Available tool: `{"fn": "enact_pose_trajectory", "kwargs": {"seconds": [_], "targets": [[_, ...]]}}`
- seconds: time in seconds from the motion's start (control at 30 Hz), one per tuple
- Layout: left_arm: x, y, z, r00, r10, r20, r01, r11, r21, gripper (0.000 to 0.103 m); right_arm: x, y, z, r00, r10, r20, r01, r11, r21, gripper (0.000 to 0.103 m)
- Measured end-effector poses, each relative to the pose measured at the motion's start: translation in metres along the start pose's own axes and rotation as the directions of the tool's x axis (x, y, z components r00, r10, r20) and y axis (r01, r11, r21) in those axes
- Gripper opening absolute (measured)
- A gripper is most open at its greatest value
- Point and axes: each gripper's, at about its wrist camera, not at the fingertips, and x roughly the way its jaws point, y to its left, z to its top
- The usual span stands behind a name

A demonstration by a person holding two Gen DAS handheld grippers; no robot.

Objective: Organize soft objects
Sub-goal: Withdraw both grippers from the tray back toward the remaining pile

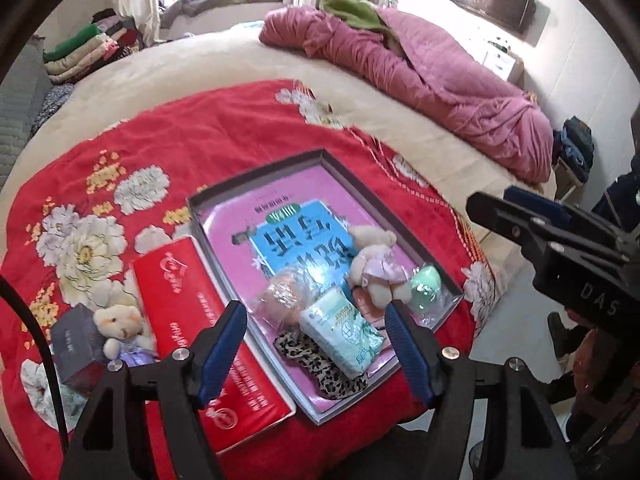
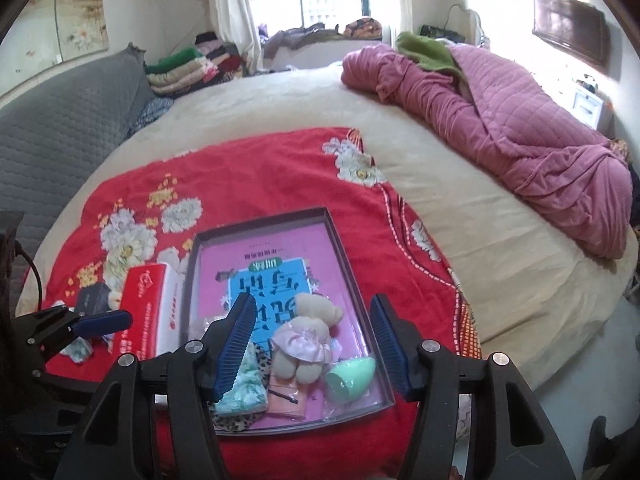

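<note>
Two tongs hang over the bed, both spread wide and holding nothing: the left tongs [image 1: 316,320] and the right tongs [image 2: 312,320]. Below them a shallow tray [image 1: 256,172] lies on a red blanket [image 1: 224,128], its long axis running near to far. Inside it, a bear in a pink dress [image 2: 308,340] lies head toward the far end, just left of a green egg [image 2: 352,376]. A tissue pack [image 1: 340,332] lies slanted at the near end. Left of the tray lie a red box [image 1: 188,312] and a second bear [image 1: 120,328].
</note>
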Motion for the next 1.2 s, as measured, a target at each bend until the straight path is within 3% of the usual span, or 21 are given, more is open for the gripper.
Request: {"fn": "enact_pose_trajectory", "kwargs": {"seconds": [0.1, 0.2, 0.67, 1.2], "targets": [[-0.016, 0.005, 0.001, 0.999, 0.012, 0.034, -0.012, 1.0, -0.001, 0.071, -0.014, 0.008, 0.001, 1.0, -0.014, 0.028, 0.014, 1.0, 0.002, 0.062], [-0.032, 0.013, 0.0, 0.998, 0.022, 0.059, -0.021, 1.0, -0.011, 0.072, -0.027, 0.019, 0.0, 0.999, -0.007, 0.047, 0.008, 1.0, -0.01, 0.07], [-0.086, 0.064, -0.024, 0.991, 0.076, 0.113, -0.069, 0.995, -0.068, 0.072, -0.074, 0.07, -0.004, 0.991, 0.005, 0.135, -0.005, 1.0, 0.001, 0.073], [-0.151, 0.164, -0.061, 0.972, 0.175, 0.155, -0.142, 0.97, -0.199, 0.072, -0.086, 0.173, -0.011, 0.982, 0.125, 0.14, -0.116, 0.991, -0.074, 0.073]]}}
